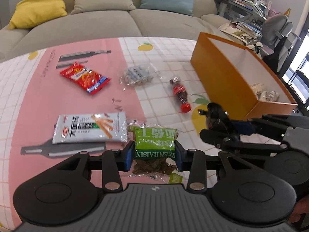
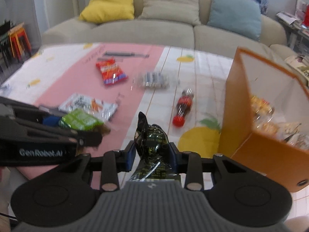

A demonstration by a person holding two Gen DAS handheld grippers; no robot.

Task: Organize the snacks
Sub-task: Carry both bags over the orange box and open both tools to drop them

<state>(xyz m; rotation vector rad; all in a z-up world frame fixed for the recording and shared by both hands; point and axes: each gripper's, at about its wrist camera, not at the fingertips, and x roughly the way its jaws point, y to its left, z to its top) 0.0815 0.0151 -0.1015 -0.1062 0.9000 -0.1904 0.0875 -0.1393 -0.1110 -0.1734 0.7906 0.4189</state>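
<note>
From your left wrist, the left hand-held gripper (image 1: 154,154) pinches a green raisin packet (image 1: 155,143) above the pink-and-white checked desk (image 1: 38,96); a beige sofa (image 1: 115,23) lies behind. From your right, the right hand-held gripper (image 2: 152,155) pinches a crumpled dark foil packet (image 2: 152,145) beside the orange open box (image 2: 266,150), whose contents blur

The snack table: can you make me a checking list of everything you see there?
Surface: tablecloth, pink and white squares, lemon prints.
Job's things: red snack bag, white snack bag, clear packet, cola bottle lying flat; orange box open, some snacks inside.
Clutter: nothing seen.
Grippers: left gripper shut on green raisin bag; right gripper shut on dark packet.
Cables: nothing seen.
Surroundings: sofa with cushions, cluttered desk.
</note>
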